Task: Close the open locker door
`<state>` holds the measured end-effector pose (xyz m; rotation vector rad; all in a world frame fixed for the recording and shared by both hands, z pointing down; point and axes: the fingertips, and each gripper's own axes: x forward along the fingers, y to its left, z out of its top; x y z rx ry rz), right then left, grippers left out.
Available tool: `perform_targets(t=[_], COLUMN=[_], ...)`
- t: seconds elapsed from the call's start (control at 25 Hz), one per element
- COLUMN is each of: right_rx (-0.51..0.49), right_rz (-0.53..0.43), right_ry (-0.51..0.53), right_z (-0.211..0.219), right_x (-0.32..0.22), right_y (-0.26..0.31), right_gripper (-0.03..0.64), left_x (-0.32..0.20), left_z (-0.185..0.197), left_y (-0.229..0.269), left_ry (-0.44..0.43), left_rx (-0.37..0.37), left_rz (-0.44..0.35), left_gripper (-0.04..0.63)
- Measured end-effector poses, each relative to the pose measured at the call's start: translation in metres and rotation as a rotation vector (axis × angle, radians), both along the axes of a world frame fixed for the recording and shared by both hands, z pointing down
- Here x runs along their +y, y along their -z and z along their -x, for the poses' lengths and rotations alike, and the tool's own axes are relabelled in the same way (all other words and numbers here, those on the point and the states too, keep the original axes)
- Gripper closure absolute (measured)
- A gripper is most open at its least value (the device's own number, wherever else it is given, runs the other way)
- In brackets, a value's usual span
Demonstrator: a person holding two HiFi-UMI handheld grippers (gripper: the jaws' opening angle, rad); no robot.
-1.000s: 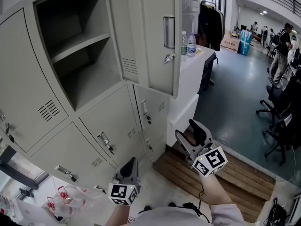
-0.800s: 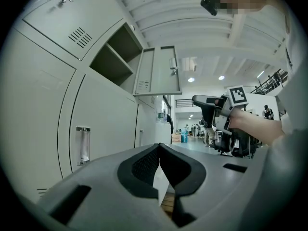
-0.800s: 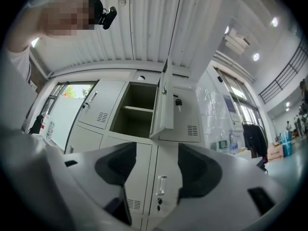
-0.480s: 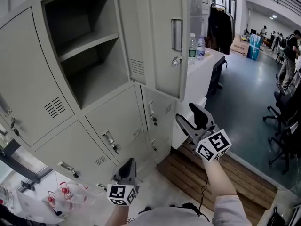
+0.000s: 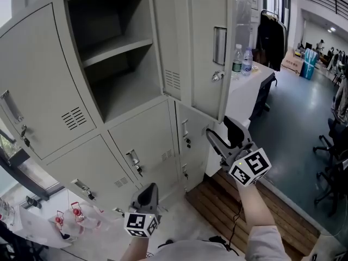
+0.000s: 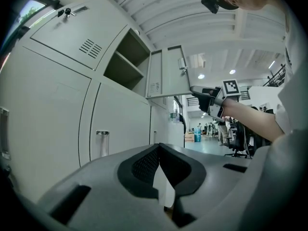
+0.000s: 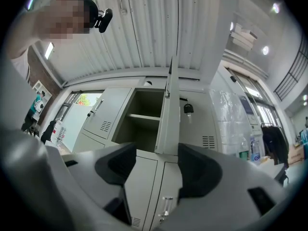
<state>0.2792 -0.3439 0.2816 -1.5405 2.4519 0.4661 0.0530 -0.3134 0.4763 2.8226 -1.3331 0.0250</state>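
The grey locker's upper door stands swung out, with a key hanging from its lock. Beside it, the open compartment shows one shelf and nothing on it. My right gripper is open, raised just below the door's lower corner and not touching it. In the right gripper view the door's edge lies between the spread jaws, farther off. My left gripper hangs low before the bottom lockers, shut and holding nothing. The left gripper view shows its jaws meeting, with the door beyond.
Closed locker doors fill the bank below and to the left. Right of the lockers, a white desk carries two bottles. A dark coat hangs behind it. A wooden platform lies underfoot, with office chairs at far right.
My right gripper has risen and come closer to the door's lower corner. The head view has shifted so the locker sits further right. The left gripper has stayed low.
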Motion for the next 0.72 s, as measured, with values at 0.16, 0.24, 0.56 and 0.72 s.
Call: perform_targets(t=[0.16, 0.24, 0.56, 0.72], right_rx=[0.014, 0.022, 0.021, 0.038], right_rz=[-0.010, -0.012, -0.044, -0.055], right_ry=[0.029, 0.046, 0.143, 0.196], right_z=[0.006, 0.010, 0.029, 0.046], right_x=[0.002, 0.005, 0.017, 0.020], right_y=[0.001, 0.001, 0.010, 0.011], right_gripper=[0.376, 0.376, 0.376, 0.376], left_x=[0.001, 0.005, 0.024, 0.032], left_z=[0.001, 0.001, 0.011, 0.026], left_y=[0.001, 0.002, 0.009, 0.009], left_ry=[0.025, 0.036, 0.126, 0.194], left_rx=[-0.002, 0.001, -0.008, -0.005], left_rz=[-0.006, -0.008, -0.027, -0.030], left_gripper=[0.586, 0.586, 0.586, 0.586])
